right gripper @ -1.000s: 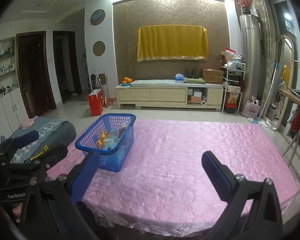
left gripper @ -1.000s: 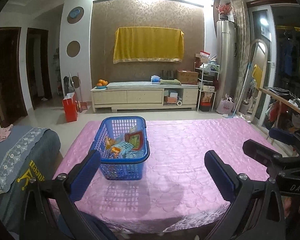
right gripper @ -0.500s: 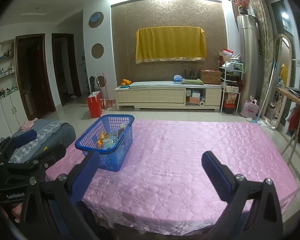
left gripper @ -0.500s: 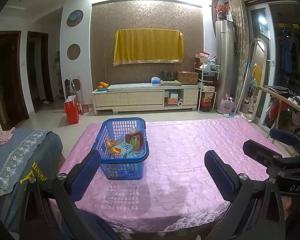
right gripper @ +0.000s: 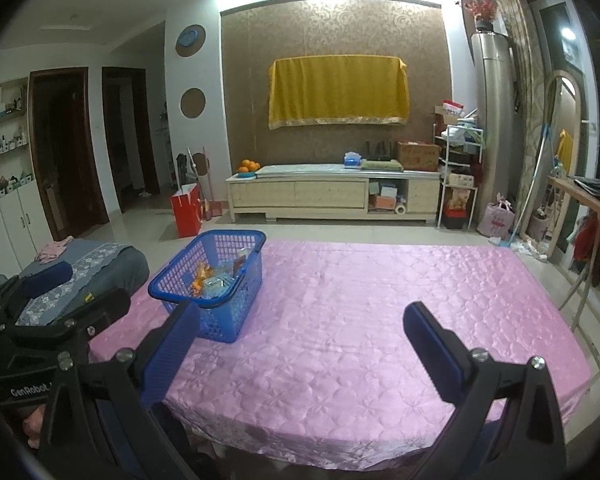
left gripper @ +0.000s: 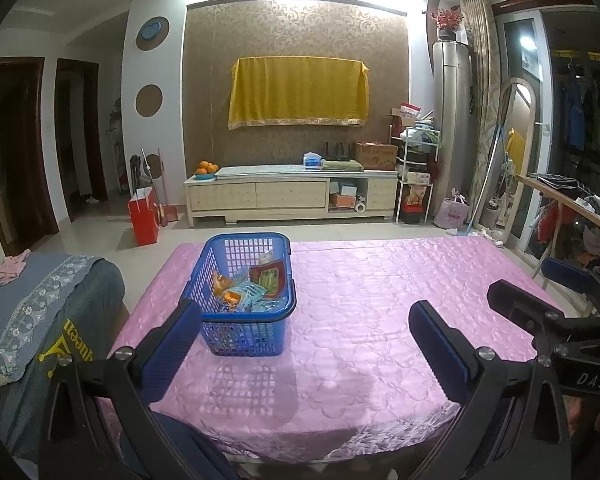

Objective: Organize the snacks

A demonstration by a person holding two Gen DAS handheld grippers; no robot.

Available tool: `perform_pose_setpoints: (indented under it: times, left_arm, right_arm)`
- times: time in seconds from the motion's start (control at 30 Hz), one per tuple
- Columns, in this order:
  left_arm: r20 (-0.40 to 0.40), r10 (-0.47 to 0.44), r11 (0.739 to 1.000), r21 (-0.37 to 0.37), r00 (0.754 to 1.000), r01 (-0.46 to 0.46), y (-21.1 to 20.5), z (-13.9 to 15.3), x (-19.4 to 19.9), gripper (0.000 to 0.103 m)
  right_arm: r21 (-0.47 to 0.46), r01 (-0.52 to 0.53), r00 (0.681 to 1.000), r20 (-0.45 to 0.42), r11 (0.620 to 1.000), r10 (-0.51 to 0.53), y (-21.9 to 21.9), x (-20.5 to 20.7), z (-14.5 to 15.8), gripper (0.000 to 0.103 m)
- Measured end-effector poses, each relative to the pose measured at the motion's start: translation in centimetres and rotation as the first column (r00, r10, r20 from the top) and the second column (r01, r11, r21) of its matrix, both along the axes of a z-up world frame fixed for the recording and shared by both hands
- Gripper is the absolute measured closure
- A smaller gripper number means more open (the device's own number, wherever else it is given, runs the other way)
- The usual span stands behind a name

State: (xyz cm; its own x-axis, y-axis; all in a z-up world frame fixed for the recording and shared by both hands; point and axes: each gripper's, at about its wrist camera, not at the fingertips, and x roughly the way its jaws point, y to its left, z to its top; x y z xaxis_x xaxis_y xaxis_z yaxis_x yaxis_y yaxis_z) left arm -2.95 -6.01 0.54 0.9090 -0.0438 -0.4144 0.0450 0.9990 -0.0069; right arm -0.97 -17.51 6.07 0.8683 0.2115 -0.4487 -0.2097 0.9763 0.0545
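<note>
basket (left gripper: 242, 300) of snacks (left gripper: 248, 286) sits beyond left tongs (left gripper: 306, 334), both tongs spread.

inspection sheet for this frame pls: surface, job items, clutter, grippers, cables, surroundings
Surface: table under a pink quilted cloth, smooth, bare apart from the basket.
Job's things: blue basket standing on the left part of the table, upright; snack packets piled inside it.
Clutter: nothing seen on the cloth.
Grippers: left gripper open, empty, near the table's front edge; right gripper open, empty, beside it.
Cables: nothing seen.
Surroundings: covered grey seat left of the table; TV cabinet with oranges across the room; yellow cloth on the wall; red bag on the floor.
</note>
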Motion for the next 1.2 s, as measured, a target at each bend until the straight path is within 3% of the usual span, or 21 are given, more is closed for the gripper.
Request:
perform_pose_setpoints:
  times: [1.2]
  left_arm:
    - [0.007,0.011,1.0,0.012,1.0,-0.011,0.24,-0.01,-0.81,0.0]
  right_arm:
    - [-0.009,-0.007,1.0,-0.003,1.0,0.007,0.17,-0.56,0.17,0.0]
